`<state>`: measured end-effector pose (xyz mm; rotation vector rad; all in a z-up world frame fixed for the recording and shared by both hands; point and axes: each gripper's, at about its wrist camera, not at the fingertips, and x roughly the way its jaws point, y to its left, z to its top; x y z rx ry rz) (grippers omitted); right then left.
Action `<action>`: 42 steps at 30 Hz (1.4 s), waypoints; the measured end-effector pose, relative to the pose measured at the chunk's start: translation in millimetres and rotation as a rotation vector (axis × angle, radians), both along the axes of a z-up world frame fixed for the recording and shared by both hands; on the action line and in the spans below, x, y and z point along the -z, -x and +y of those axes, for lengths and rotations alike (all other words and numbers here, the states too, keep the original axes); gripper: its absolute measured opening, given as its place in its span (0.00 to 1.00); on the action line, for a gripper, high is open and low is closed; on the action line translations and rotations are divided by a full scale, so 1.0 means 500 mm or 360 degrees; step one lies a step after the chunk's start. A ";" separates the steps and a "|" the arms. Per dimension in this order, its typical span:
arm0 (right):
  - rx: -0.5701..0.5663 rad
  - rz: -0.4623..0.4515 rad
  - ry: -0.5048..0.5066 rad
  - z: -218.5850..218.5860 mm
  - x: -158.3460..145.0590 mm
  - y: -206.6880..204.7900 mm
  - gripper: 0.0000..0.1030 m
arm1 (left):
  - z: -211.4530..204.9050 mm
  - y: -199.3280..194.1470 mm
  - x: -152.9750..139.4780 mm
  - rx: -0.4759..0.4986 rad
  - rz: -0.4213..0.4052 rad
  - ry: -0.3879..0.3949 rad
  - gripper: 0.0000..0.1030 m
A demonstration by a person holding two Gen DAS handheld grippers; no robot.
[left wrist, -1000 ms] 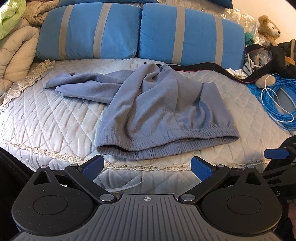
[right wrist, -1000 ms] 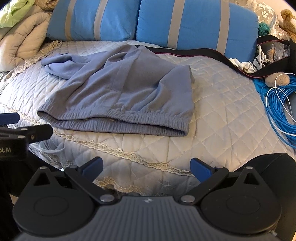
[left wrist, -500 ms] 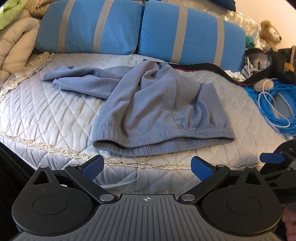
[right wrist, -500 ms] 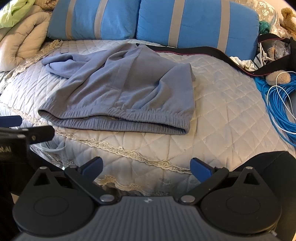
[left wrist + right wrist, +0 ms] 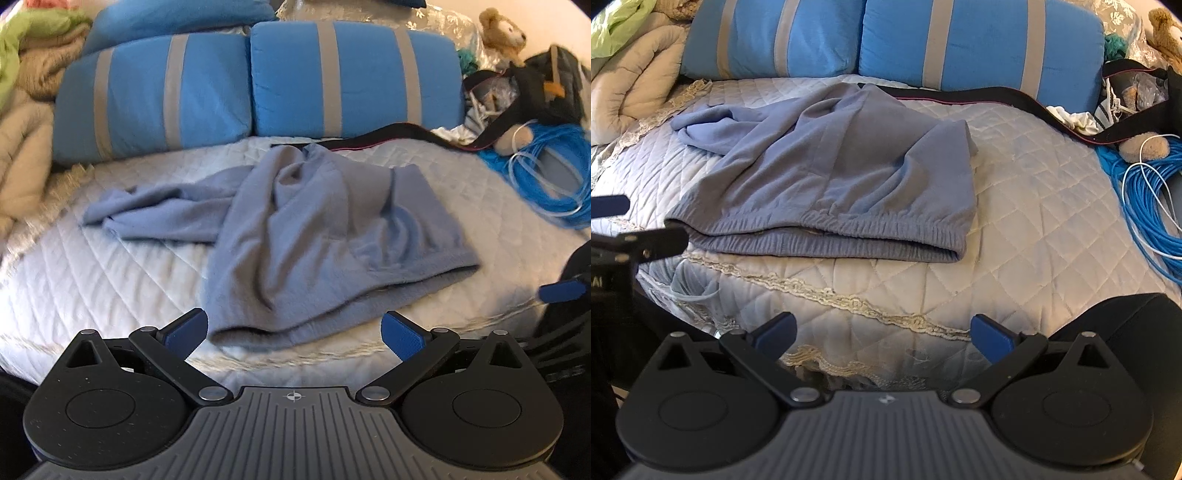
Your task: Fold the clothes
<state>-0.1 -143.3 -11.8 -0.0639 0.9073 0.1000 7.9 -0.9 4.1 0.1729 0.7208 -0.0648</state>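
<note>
Black gripper (image 5: 293, 332), blue fingertips (image 5: 400, 334)

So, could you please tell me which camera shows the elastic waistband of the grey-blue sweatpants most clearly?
The right wrist view: the gathered waistband is sharp and visible end to end. The left wrist view shows it blurred, its gathers indistinct.

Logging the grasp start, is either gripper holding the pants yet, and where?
Nothing held: left gripper and right gripper are both open, short of the grey-blue pants.
</note>
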 end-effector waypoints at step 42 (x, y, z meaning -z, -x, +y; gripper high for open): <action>-0.0114 -0.0007 -0.0094 0.008 0.016 0.016 1.00 | -0.041 -0.067 0.198 0.0575 0.0077 -0.1509 0.45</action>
